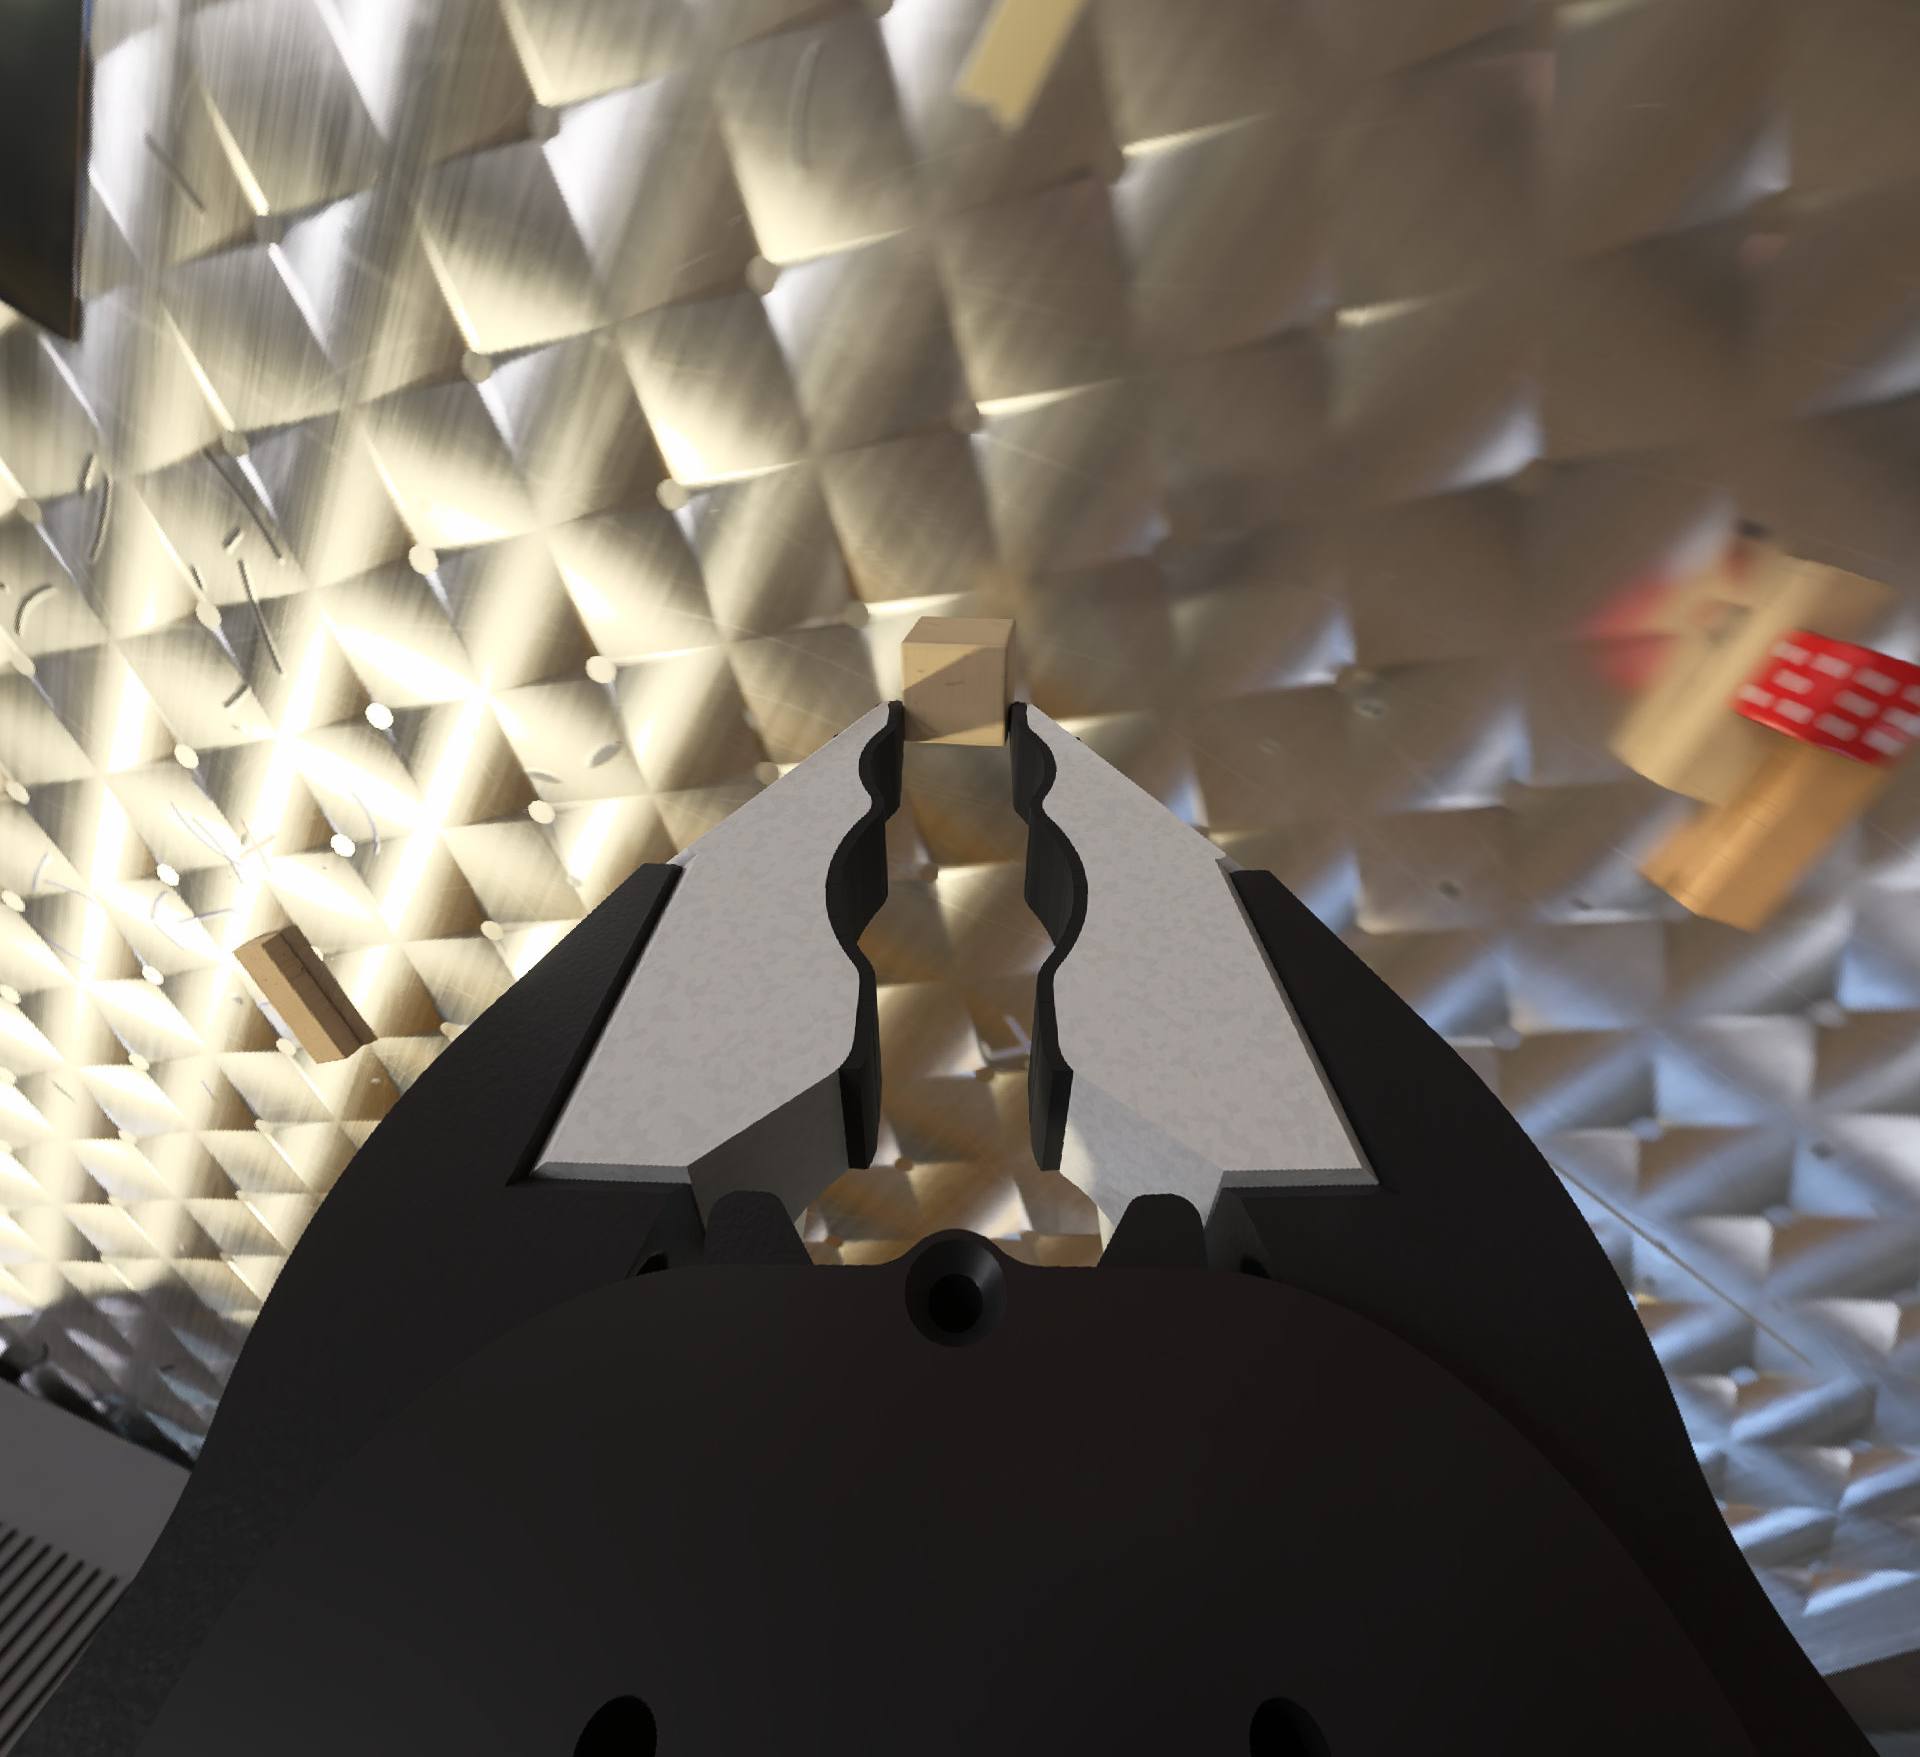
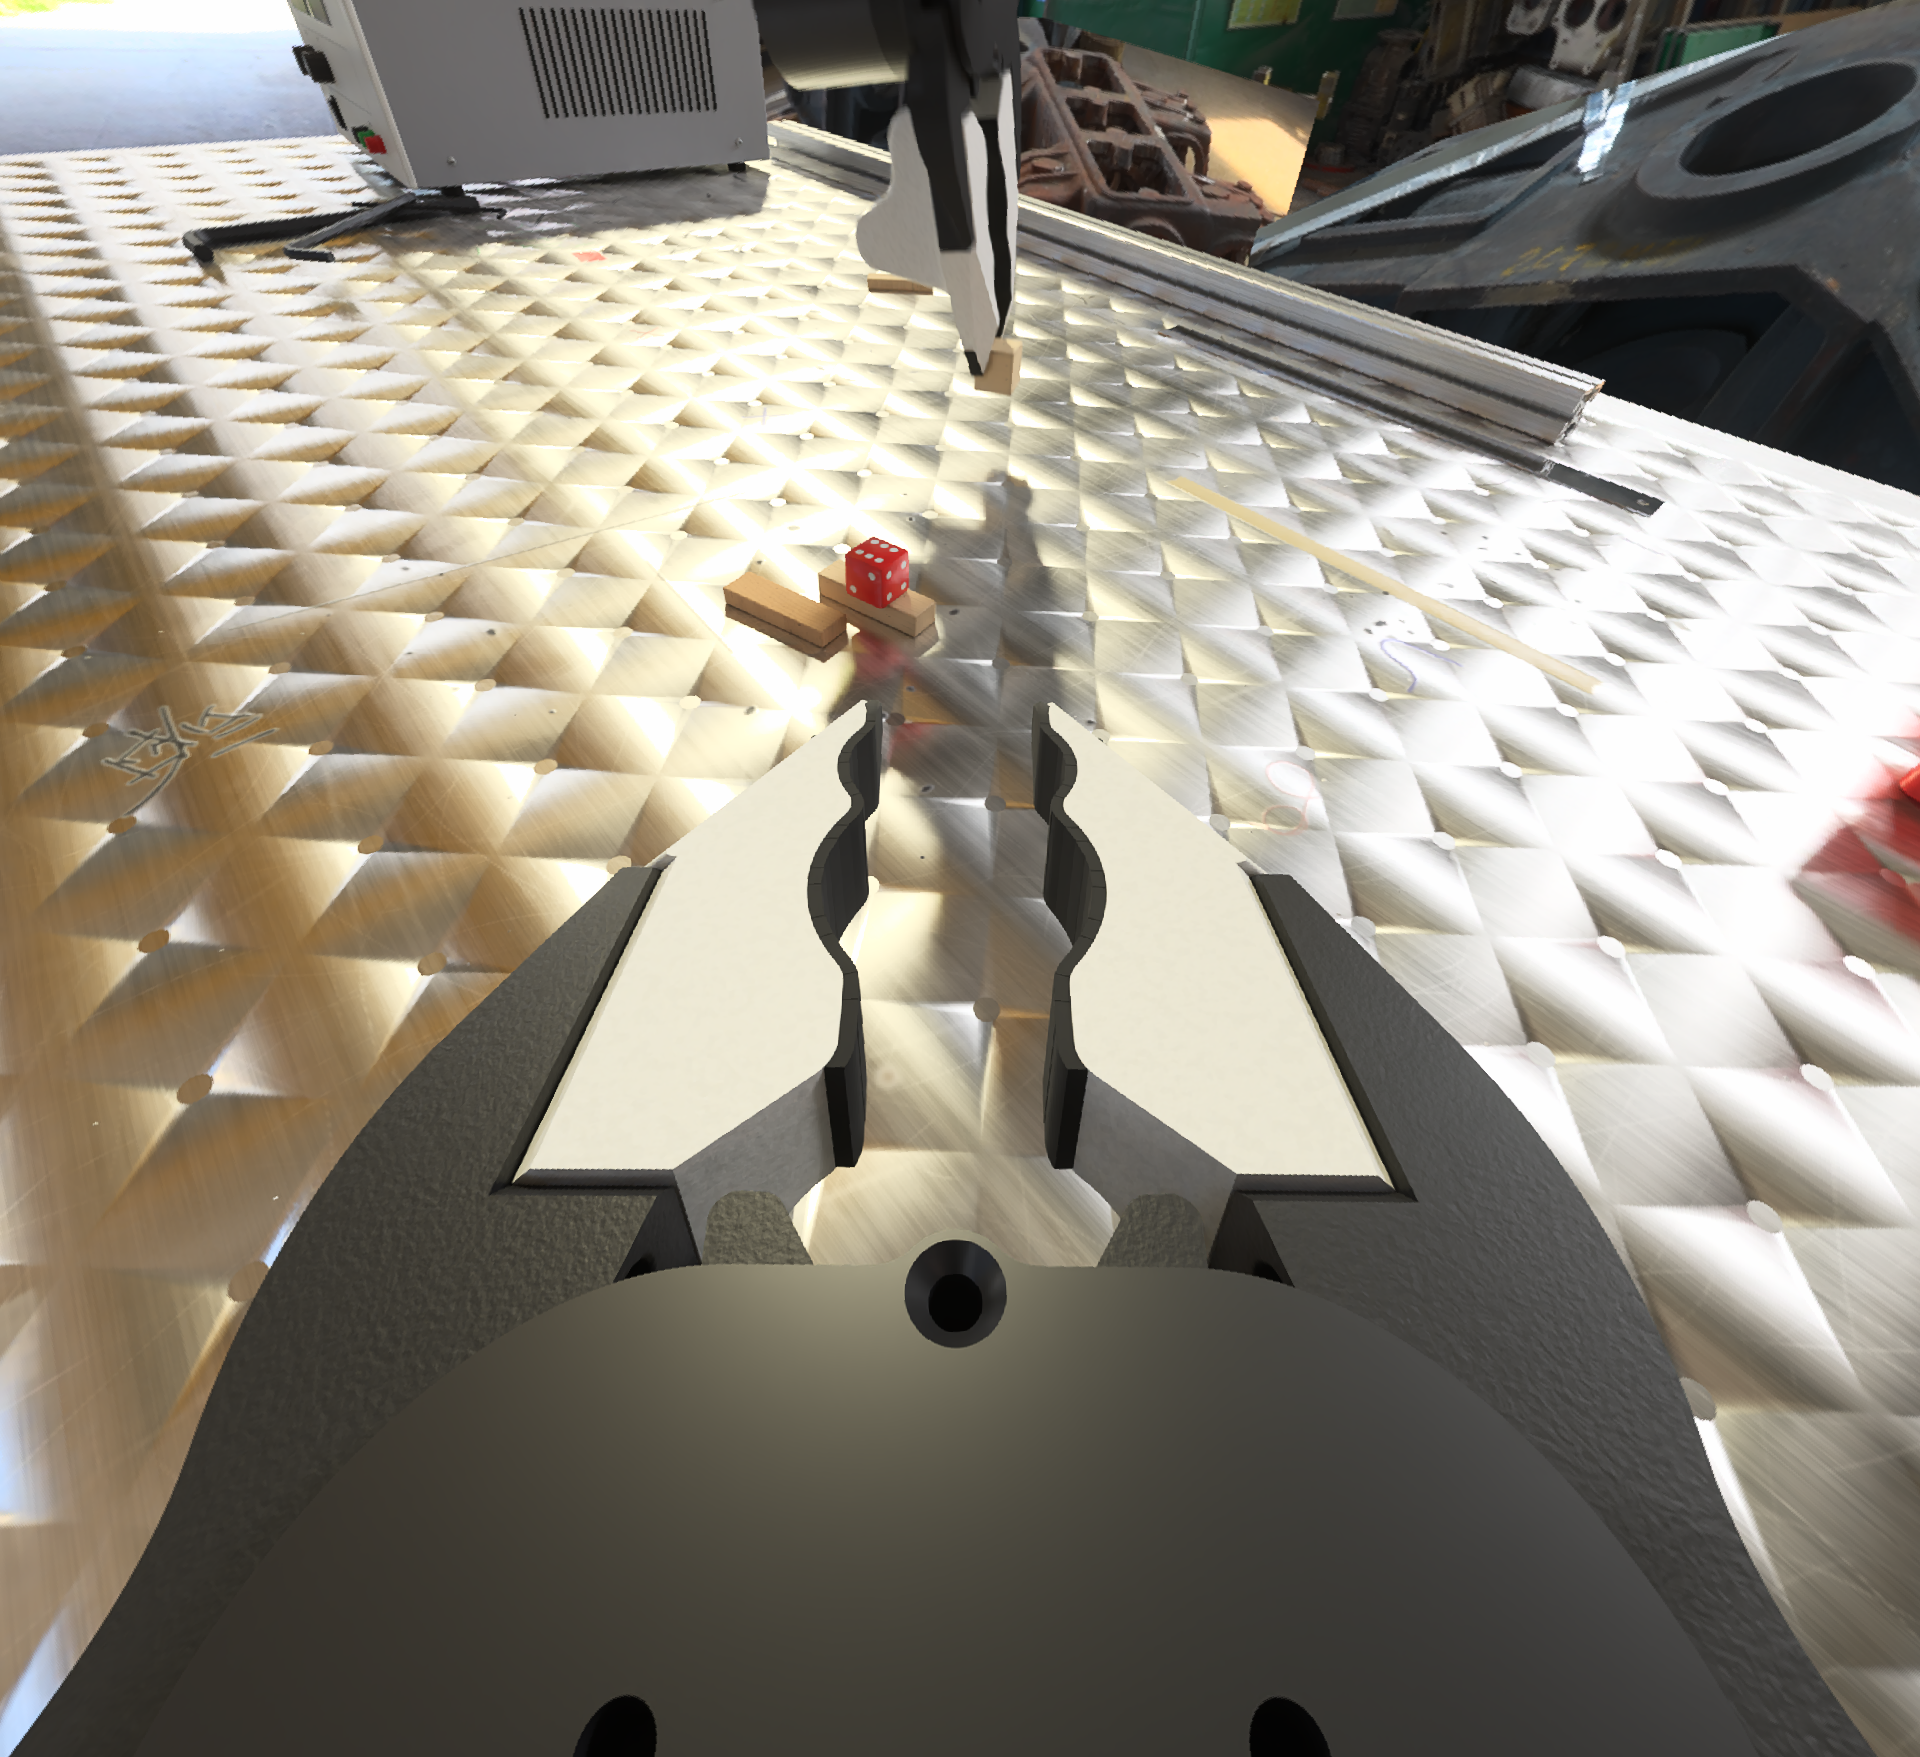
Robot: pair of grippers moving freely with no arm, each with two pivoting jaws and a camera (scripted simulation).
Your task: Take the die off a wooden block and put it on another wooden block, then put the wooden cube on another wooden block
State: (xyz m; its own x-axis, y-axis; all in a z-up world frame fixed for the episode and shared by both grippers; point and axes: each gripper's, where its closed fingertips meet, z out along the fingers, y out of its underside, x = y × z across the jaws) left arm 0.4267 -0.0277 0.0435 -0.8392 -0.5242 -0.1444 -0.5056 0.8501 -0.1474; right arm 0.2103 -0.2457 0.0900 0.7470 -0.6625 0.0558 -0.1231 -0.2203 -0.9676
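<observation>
- The left tongs (image 1: 956,720) were nearly closed, their tips pinching the wooden cube (image 1: 956,691) above the worktop (image 1: 520,460).
- The right tongs (image 2: 956,720) stood open and empty.
- Beyond the right tongs, the red die (image 2: 876,571) sat on a wooden block (image 2: 883,608), with another block (image 2: 787,614) beside it.

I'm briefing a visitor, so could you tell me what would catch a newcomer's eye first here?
Probably the red die, bright against the shiny metal table, sitting on a wooden block mid-table. Next, the left gripper reaching down, its tips around a small wooden cube. A grey equipment box stands at the far corner.
</observation>
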